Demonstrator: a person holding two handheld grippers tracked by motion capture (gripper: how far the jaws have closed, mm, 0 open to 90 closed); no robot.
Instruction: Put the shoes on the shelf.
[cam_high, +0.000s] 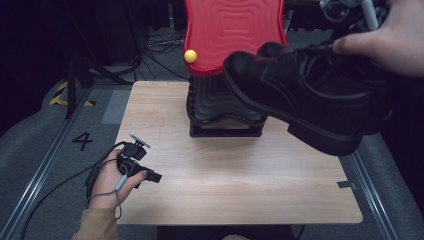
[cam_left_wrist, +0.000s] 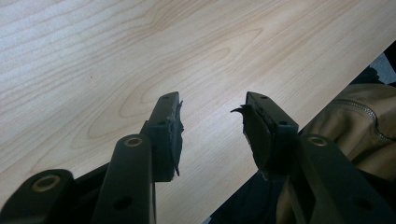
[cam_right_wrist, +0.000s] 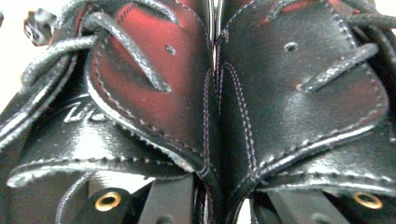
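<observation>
Wood-grain table (cam_high: 235, 185) is our biggest item; its top is mostly bare from the high view. At its far edge we see a red ribbed board (cam_high: 232, 30), upright, sitting on a black ribbed stand (cam_high: 220, 107). A small yellow ball (cam_high: 190, 56) sits at the board's lower left edge.

Next down: black leather shoes (cam_high: 310, 95), lace-up, held in the air over the right side of the table, well above the top, toe pointing toward the stand and heel (cam_high: 327, 137) hanging lower right. In the right gripper view we make out two shoes side by side, inner edges pressed together (cam_right_wrist: 212, 116), laces (cam_right_wrist: 126, 46) loose across both.

Right gripper (cam_right_wrist: 212, 205): its jaws come up from below on either side of that seam, pinching the two adjoining shoe edges between them, nearly closed. From the high view the right hand (cam_high: 385, 35) is at the top right corner, thumb over the shoe's collar; the gripper body itself is mostly hidden there.

Left gripper (cam_high: 150, 175): low over the near left part of the table, held in the left hand (cam_high: 112, 177), tan sleeve (cam_high: 97, 225) behind, cable trailing off the left edge. In the left gripper view its jaws are spread apart with nothing between them, fingertips (cam_left_wrist: 168, 126) over bare wood near the table's edge. Pads look frayed at the tips.
</observation>
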